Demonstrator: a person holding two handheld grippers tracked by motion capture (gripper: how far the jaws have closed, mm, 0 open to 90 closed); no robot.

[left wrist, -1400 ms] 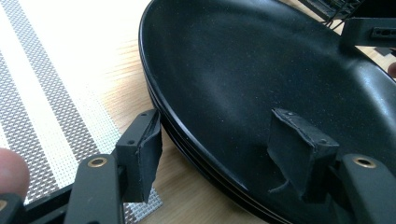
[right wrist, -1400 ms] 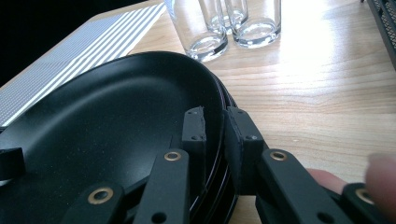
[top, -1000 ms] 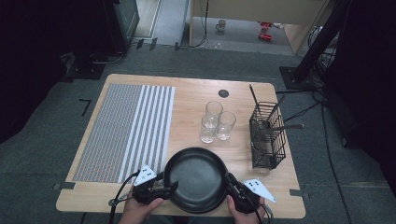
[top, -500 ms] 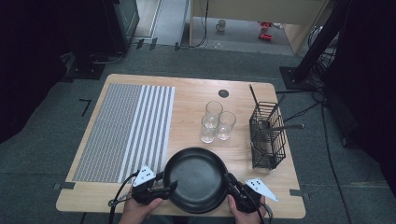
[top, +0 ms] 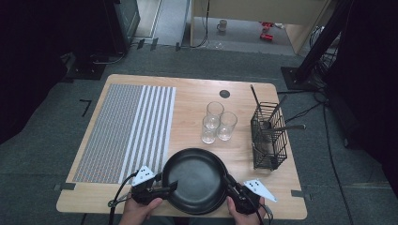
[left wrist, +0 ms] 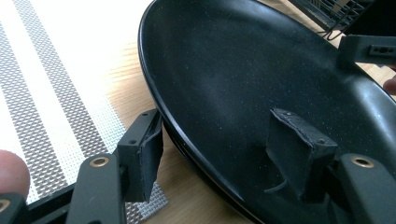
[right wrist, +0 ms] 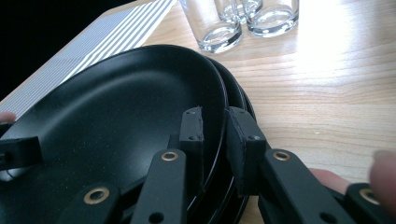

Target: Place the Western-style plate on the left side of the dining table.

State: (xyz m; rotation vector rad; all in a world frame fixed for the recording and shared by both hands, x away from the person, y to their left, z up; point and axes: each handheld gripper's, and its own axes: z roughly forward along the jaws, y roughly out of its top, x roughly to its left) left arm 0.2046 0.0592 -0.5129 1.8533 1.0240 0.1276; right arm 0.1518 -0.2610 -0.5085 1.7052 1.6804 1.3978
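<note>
A stack of black plates [top: 197, 180] sits at the table's front edge, between the person's hands. My left gripper [top: 170, 186] straddles the top plate's left rim. In the left gripper view one pad [left wrist: 142, 156] sits under the rim's outside and the other pad [left wrist: 296, 147] lies on the plate's [left wrist: 243, 70] inner face. My right gripper [top: 230, 183] holds the right rim. In the right gripper view its pads [right wrist: 192, 128] stand close together with the top plate's [right wrist: 107, 102] rim pinched between them, and lower plates' rims show just outside.
Three clear glasses [top: 217, 122] stand just behind the plates. A black wire basket [top: 268, 136] with utensils stands at the right. A grey-and-white striped mat [top: 124, 131] covers the table's left part. Bare wood [top: 192, 103] lies beyond the glasses.
</note>
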